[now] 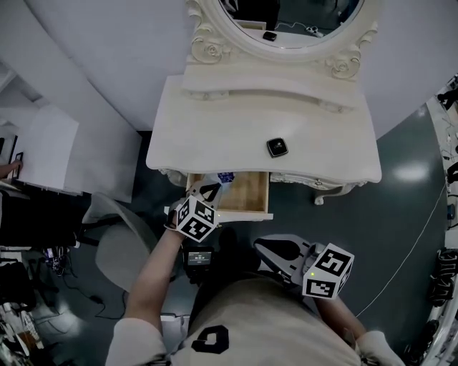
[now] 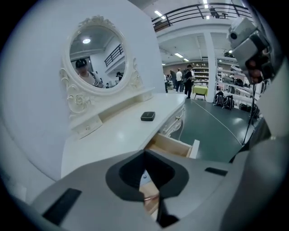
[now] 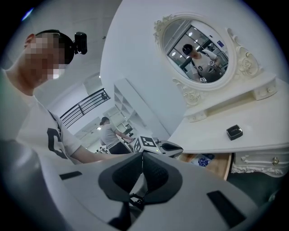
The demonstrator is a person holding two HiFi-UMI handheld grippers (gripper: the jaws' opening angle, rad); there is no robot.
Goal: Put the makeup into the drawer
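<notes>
Above the pulled-out drawer (image 1: 250, 194), left gripper (image 1: 210, 191) has jaws together; right gripper (image 1: 272, 250) likewise closed

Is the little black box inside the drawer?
No, the black box sits on top of the white dressing table, outside the open drawer.

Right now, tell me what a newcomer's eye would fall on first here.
The ornate white dressing table with its oval mirror fills the top of the head view. A small black compact sits alone on its top, and below the front edge a wooden drawer stands open, with the left gripper over it.
</notes>
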